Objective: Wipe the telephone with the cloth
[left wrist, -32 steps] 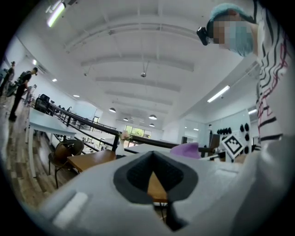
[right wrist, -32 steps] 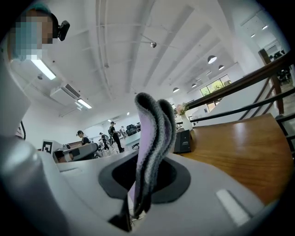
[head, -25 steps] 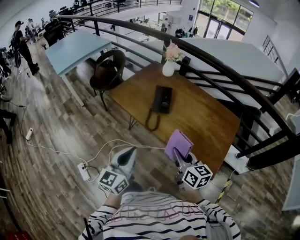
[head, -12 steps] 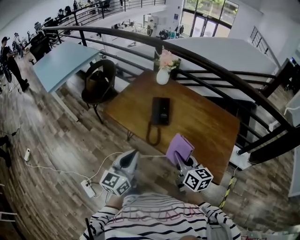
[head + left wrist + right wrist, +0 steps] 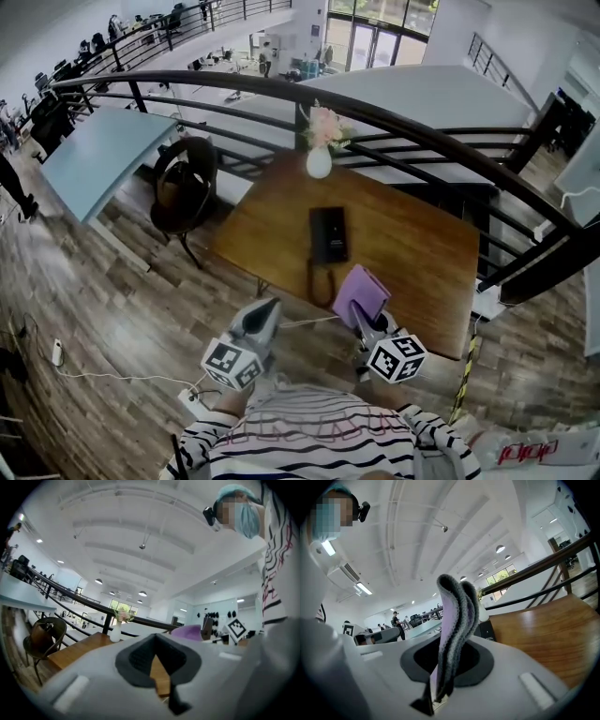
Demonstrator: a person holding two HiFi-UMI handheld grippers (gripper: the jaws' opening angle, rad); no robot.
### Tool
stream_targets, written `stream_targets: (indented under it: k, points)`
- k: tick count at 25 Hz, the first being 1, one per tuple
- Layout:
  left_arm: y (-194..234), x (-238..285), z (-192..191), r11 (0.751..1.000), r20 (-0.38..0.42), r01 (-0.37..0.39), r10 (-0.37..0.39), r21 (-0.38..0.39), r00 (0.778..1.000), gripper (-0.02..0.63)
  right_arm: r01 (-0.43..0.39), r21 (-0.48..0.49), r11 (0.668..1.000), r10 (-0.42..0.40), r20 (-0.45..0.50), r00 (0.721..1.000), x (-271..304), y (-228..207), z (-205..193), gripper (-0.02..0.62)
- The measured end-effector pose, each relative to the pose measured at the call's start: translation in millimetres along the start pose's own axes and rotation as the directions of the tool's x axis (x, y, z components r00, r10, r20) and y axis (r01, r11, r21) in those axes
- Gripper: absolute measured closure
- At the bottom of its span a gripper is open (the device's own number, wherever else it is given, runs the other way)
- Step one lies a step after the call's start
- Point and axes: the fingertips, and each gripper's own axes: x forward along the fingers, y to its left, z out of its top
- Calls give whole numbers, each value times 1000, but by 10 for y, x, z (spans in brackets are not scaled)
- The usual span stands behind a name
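Observation:
A black telephone lies flat on the wooden table, its coiled cord hanging over the near edge. My right gripper is shut on a folded purple cloth, held upright over the table's near edge, just right of the cord. In the right gripper view the cloth stands up out of the closed jaws. Left of the table, over the floor, my left gripper is shut with nothing in it. The left gripper view shows the cloth off to its right.
A white vase with pink flowers stands at the table's far edge. A curved black railing runs behind the table. A dark chair and a pale blue table are to the left. A power strip lies on the floor.
The head view has shifted: the table and telephone now sit more to the centre and slightly nearer. Both grippers keep the same pose, and the cloth stays in the right one.

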Motion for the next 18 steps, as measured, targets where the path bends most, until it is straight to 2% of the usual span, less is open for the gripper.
stream_targets:
  k: [8, 14, 18]
  points:
    - [351, -113, 96, 996, -10, 88, -88, 3, 996, 607, 89, 19, 996, -91, 64, 994, 186, 214, -53, 545]
    - [509, -93, 74, 994, -10, 106, -106, -23, 994, 607, 117, 18, 993, -118, 56, 991, 316, 218, -86, 545]
    - [626, -65, 81, 995, -12, 93, -93, -21, 996, 607, 102, 15, 995, -103, 47, 994, 511, 177, -43, 545]
